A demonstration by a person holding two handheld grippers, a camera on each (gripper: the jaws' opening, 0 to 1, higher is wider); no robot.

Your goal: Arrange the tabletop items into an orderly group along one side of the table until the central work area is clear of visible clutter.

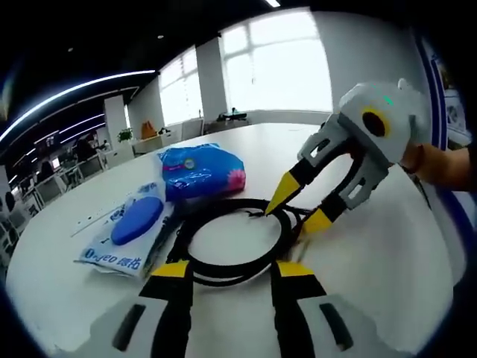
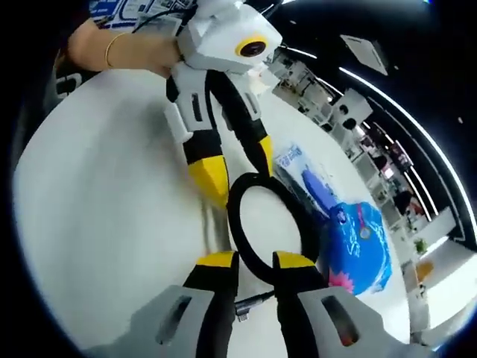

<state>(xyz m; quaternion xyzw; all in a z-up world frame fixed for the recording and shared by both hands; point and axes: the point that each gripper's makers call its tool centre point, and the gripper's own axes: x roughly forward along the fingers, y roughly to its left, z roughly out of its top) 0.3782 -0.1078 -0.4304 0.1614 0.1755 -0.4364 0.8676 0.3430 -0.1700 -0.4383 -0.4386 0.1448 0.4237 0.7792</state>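
Note:
A coiled black cable (image 1: 223, 270) lies on the white round table (image 1: 373, 246). My left gripper (image 1: 232, 272) is open, its yellow tips at the coil's near edge. My right gripper (image 1: 302, 210) comes in from the right, open, its tips straddling the coil's far right edge. In the right gripper view the cable loop (image 2: 232, 212) runs between the open tips of the right gripper (image 2: 255, 262), and a metal plug (image 2: 250, 302) shows between the jaws. The left gripper (image 2: 237, 168) reaches down from above, just touching the loop's far side.
A shiny blue packet (image 1: 201, 171) and a flat white-and-blue packet (image 1: 130, 231) lie left of the cable; both appear again, blue packet (image 2: 361, 246) and flat packet (image 2: 305, 183). A hand (image 2: 127, 48) holds the left gripper. Bare tabletop (image 2: 112, 209) spreads beside the cable. Office desks stand beyond.

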